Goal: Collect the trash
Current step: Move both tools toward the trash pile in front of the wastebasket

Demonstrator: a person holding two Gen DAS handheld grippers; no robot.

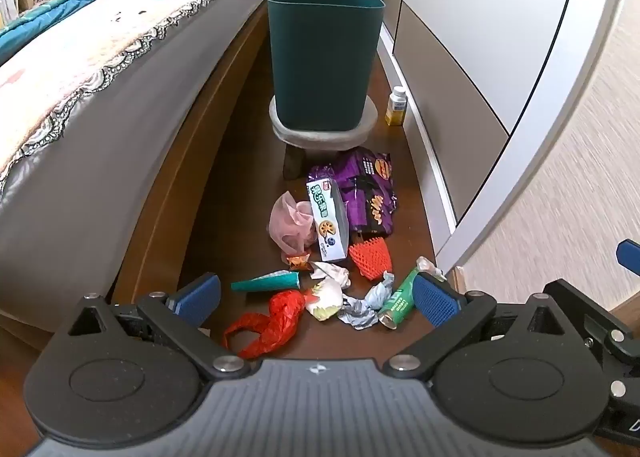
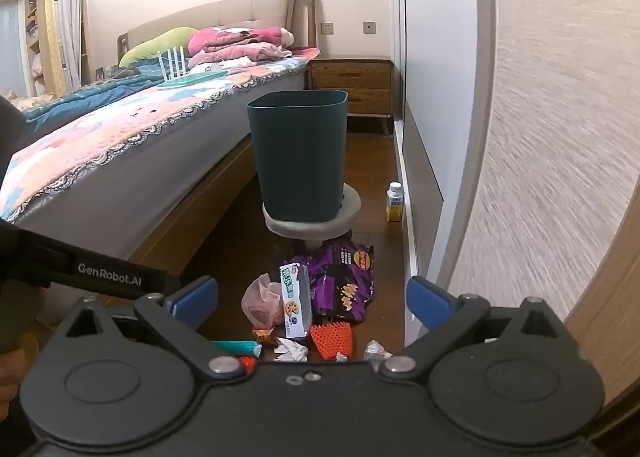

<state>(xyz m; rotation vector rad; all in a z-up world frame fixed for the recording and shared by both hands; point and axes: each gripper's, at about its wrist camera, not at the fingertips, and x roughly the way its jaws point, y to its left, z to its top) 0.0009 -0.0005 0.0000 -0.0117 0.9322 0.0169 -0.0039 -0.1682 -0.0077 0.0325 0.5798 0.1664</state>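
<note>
I am holding the left gripper (image 1: 316,293) and right gripper (image 2: 312,301) wide open and empty, nothing collected yet as far as I can tell, the trash (image 1: 332,257) lying ahead of them, before the bin (image 1: 324,57).

A dark green bin (image 1: 324,57) stands upright on a low round stool (image 1: 324,129); wrappers, a purple bag (image 1: 368,193) and a small box (image 1: 330,225) litter the floor before it.

dark green bin (image 1: 324,57), purple snack bag (image 1: 368,193), red plastic bag (image 1: 276,321).
</note>
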